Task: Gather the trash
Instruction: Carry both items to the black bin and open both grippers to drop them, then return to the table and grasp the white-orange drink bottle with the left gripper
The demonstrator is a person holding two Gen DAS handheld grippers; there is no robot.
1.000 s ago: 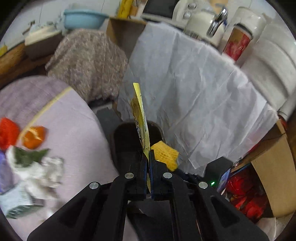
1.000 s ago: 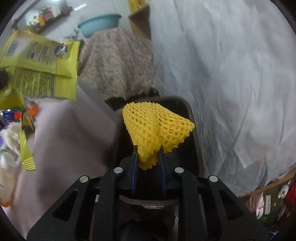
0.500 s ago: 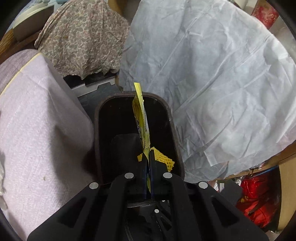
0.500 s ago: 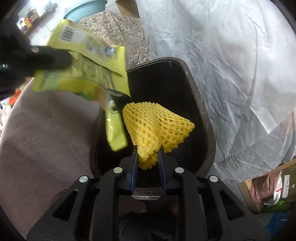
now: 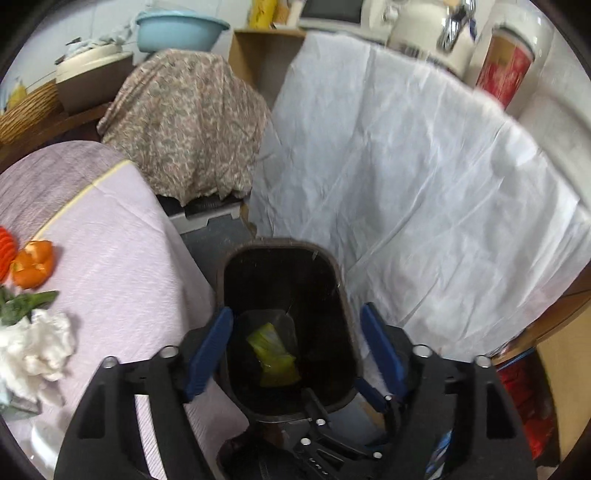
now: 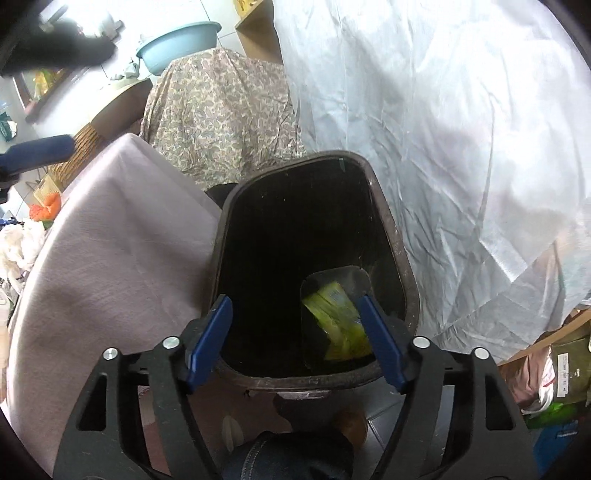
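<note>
A dark bin (image 5: pixel 334 275) stands on the floor beside the table. My left gripper (image 5: pixel 295 319) hangs over its mouth, its jaws opening wide with nothing between them. A yellow wrapper (image 5: pixel 275 356) lies on the bin's bottom. In the right wrist view my right gripper (image 6: pixel 295 306) also hovers over the bin (image 6: pixel 391 236), jaws opening and empty, and the wrapper (image 6: pixel 332 317) shows below it. I cannot make out the yellow foam net. On the pink-clothed table (image 5: pixel 110 240) lie orange peel (image 5: pixel 33 264), a green leaf (image 5: pixel 26 301) and crumpled white tissue (image 5: pixel 33 347).
A white sheet (image 5: pixel 406 166) drapes the furniture behind and right of the bin. A patterned cloth (image 5: pixel 184 122) covers something behind the table, with a blue basin (image 5: pixel 181 29) beyond. Red bags (image 5: pixel 524 398) and a cardboard box sit at the right. A person's denim knee (image 6: pixel 288 458) is below.
Both grippers went from shut to open. The left let go of the yellow wrapper, which now lies in the bin; the right let go of the yellow net. The left gripper drew back upward.
</note>
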